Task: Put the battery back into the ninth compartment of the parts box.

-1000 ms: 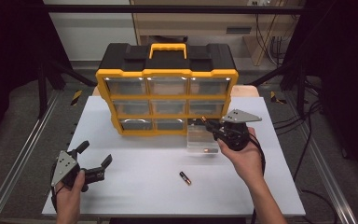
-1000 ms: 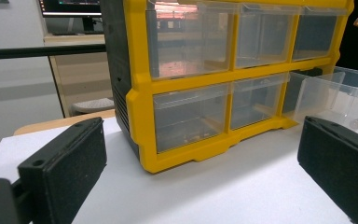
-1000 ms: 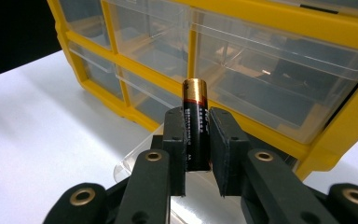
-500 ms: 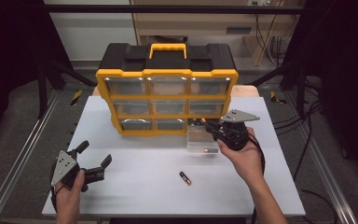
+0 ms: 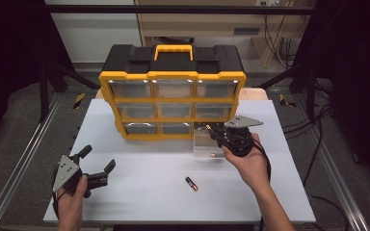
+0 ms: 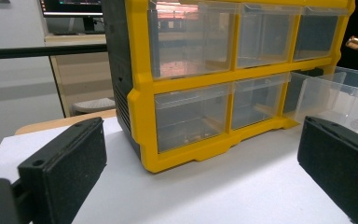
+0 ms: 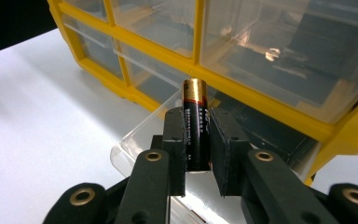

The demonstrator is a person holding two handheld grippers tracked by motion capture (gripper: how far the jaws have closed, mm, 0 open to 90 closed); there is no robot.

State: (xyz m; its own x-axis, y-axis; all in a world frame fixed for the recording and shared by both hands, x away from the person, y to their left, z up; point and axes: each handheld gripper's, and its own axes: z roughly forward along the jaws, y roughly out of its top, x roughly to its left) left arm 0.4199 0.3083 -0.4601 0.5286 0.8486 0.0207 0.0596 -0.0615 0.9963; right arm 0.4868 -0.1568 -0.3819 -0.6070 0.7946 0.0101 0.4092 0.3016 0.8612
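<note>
Above the pulled-out clear drawer (image 7: 140, 135), right gripper (image 7: 197, 140) clamping a battery (image 7: 196, 128) — apparently upright, left gripper (image 6: 200, 168) spread wide.

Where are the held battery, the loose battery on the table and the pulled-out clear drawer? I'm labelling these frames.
held battery (image 7: 196, 126): right gripper view, on its black body between the jaws.
loose battery (image 5: 191, 183): high view, mid-body.
clear drawer (image 5: 203, 142): high view, on its left wall.

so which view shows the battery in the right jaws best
The right gripper view: the battery stands clamped between the right gripper jaws, gold cap up, above the pulled-out clear drawer. The high view shows just its small tip; the left gripper view catches a gold glint.
</note>
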